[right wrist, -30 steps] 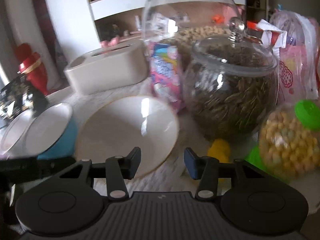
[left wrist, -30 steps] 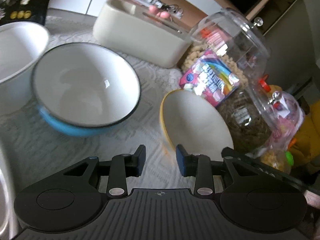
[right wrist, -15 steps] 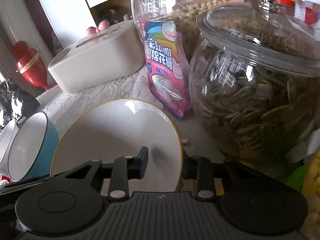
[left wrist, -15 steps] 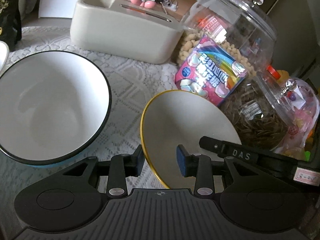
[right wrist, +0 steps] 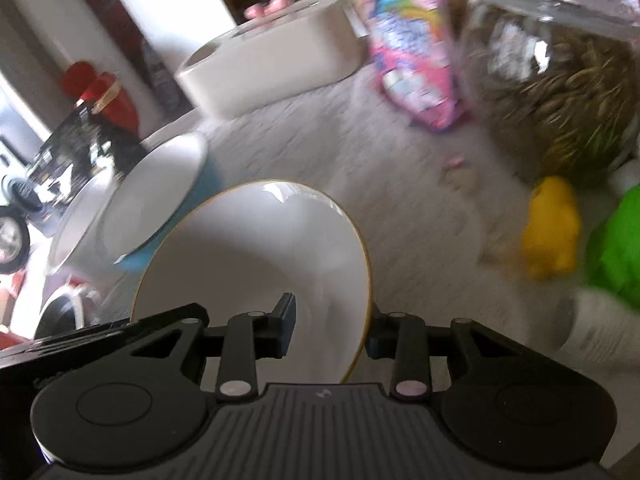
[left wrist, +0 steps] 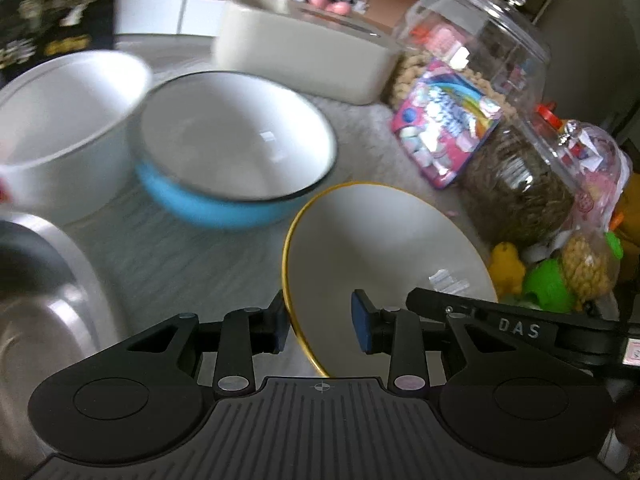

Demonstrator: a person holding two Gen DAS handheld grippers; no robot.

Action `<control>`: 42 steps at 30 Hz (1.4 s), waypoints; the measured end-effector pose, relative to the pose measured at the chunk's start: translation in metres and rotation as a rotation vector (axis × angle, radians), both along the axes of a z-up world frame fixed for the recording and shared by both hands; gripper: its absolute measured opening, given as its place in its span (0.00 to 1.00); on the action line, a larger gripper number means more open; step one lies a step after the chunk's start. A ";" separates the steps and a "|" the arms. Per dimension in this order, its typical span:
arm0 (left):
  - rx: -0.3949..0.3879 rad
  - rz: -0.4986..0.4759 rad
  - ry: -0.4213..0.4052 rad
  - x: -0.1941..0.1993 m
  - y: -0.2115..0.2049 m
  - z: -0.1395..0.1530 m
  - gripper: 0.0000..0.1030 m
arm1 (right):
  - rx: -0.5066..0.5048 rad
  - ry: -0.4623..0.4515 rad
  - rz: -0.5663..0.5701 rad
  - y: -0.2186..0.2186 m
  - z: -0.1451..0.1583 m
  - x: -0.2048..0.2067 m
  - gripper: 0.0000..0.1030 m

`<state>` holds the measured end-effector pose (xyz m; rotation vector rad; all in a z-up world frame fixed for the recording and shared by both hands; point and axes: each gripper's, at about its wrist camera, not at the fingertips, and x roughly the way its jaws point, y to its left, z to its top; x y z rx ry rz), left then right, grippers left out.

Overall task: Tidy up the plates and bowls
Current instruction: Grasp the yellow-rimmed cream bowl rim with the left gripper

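A white bowl with a yellow rim (left wrist: 380,248) (right wrist: 256,248) is held tilted just above the lace cloth. My right gripper (right wrist: 330,328) is shut on its near right rim, one finger inside and one outside. That gripper's black body (left wrist: 520,328) reaches in from the right in the left wrist view. My left gripper (left wrist: 320,328) stands open astride the bowl's left rim; the inner pad is apart from the wall. A blue bowl with a white inside (left wrist: 236,152) (right wrist: 160,192) sits to the left. A white bowl (left wrist: 68,112) stands beside it.
A steel dish (left wrist: 48,320) lies at the lower left. A cream box (left wrist: 304,48) stands at the back. Glass jars (left wrist: 516,184), a pink marshmallow bag (left wrist: 444,128) and yellow (left wrist: 508,268) and green toys (left wrist: 548,284) crowd the right side.
My right gripper closed on the yellow-rimmed bowl's rim and drew it back from the jars. The left gripper came up to the bowl's left rim; its view swung left.
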<state>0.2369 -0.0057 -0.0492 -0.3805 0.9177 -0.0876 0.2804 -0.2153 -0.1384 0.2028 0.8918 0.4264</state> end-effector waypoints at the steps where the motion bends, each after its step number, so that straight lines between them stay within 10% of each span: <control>1: 0.004 0.012 0.004 -0.007 0.005 0.001 0.35 | 0.001 0.000 0.014 0.006 0.000 -0.007 0.34; 42: 0.008 -0.016 0.020 -0.039 0.012 0.001 0.35 | 0.009 -0.132 0.041 0.017 -0.010 -0.044 0.38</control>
